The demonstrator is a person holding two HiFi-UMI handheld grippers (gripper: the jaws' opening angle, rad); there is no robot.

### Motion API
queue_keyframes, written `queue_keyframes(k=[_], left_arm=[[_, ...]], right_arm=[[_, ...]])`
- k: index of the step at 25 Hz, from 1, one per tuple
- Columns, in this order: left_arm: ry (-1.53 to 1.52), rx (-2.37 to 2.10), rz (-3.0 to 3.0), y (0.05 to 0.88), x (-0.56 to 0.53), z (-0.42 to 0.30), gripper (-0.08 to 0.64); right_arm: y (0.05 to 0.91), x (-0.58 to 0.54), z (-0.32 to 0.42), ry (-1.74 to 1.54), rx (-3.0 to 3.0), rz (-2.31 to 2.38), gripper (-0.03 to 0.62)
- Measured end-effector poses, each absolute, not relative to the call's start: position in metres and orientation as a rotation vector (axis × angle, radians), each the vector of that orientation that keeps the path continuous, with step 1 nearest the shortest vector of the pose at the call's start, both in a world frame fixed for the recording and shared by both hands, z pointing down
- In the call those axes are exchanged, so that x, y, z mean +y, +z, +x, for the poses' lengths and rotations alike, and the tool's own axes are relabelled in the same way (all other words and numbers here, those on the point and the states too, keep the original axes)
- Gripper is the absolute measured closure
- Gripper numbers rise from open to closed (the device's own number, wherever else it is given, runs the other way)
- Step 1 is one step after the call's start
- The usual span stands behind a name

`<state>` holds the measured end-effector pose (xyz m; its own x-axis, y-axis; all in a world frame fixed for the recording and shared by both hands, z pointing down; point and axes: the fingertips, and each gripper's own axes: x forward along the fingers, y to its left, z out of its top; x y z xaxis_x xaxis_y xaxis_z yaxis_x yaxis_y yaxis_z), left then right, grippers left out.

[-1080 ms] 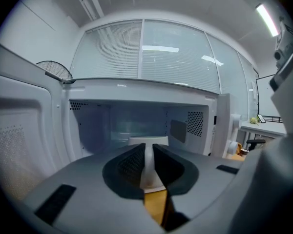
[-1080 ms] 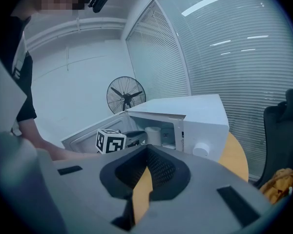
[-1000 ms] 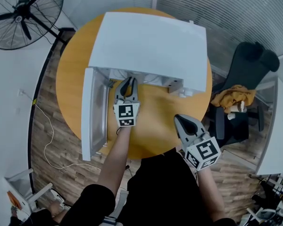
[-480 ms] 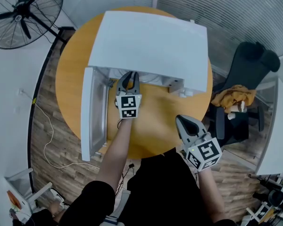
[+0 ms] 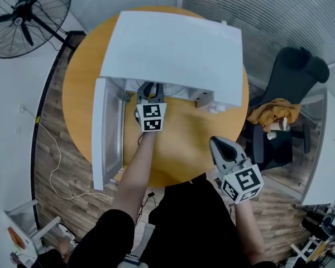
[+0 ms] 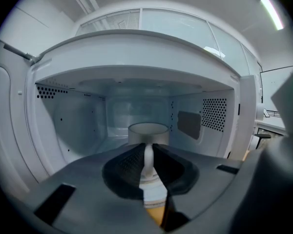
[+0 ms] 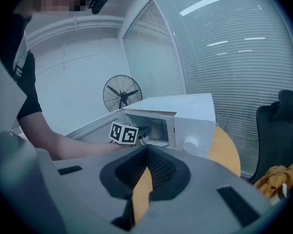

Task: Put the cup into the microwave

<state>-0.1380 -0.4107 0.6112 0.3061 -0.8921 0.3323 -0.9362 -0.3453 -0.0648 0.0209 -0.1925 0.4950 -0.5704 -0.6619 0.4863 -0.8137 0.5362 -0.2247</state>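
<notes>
A white microwave (image 5: 173, 49) stands on the round orange table (image 5: 184, 144) with its door (image 5: 103, 133) swung open to the left. My left gripper (image 5: 149, 89) reaches into the doorway, with its tips under the top edge. In the left gripper view the gripper (image 6: 148, 152) is shut on the handle of a pale cup (image 6: 148, 129), held upright at the cavity mouth. The right gripper view shows the cup (image 7: 157, 127) just inside the opening. My right gripper (image 5: 218, 144) hangs shut and empty over the table's near right edge.
A standing fan (image 5: 22, 15) is on the floor at the far left. A black office chair (image 5: 293, 88) with a yellow cloth (image 5: 273, 113) stands to the right of the table. A white cable (image 5: 56, 161) lies on the wooden floor at left.
My left gripper has moved forward with the cup, from over the table in front of the microwave into its open doorway. The right gripper has barely shifted.
</notes>
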Motion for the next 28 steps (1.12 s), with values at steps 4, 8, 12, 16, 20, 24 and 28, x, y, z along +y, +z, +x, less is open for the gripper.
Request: queue_keyframes(k=[4, 8, 12, 16, 20, 24, 28], left_arm=[[0.491, -1.707, 2.424, 0.614, -0.415, -0.138, 0.515], [0.487, -1.709, 2.422, 0.614, -0.42, -0.136, 0.515], [0.488, -1.691, 2.402, 0.62, -0.418, -0.135, 0.515], [0.473, -1.685, 2.401, 0.619, -0.418, -0.136, 0.505], [0.484, -1.684, 2.398, 0.621, -0.415, -0.135, 0.494], [0.516, -1.69, 2.384, 0.621, -0.403, -0.141, 0.494], [0.53, -1.702, 2.352, 0.618, -0.383, -0.149, 0.494]], right_arm=[[0.494, -0.189, 0.023, 0.632, -2.432, 1.234, 0.583], [0.496, -0.187, 0.022, 0.635, -2.428, 1.236, 0.583], [0.496, -0.185, 0.021, 0.636, -2.427, 1.234, 0.583], [0.495, -0.184, 0.021, 0.634, -2.427, 1.246, 0.583], [0.496, -0.179, 0.022, 0.647, -2.432, 1.258, 0.583], [0.495, -0.177, 0.02, 0.644, -2.45, 1.26, 0.583], [0.488, -0.174, 0.02, 0.634, -2.479, 1.259, 0.583]])
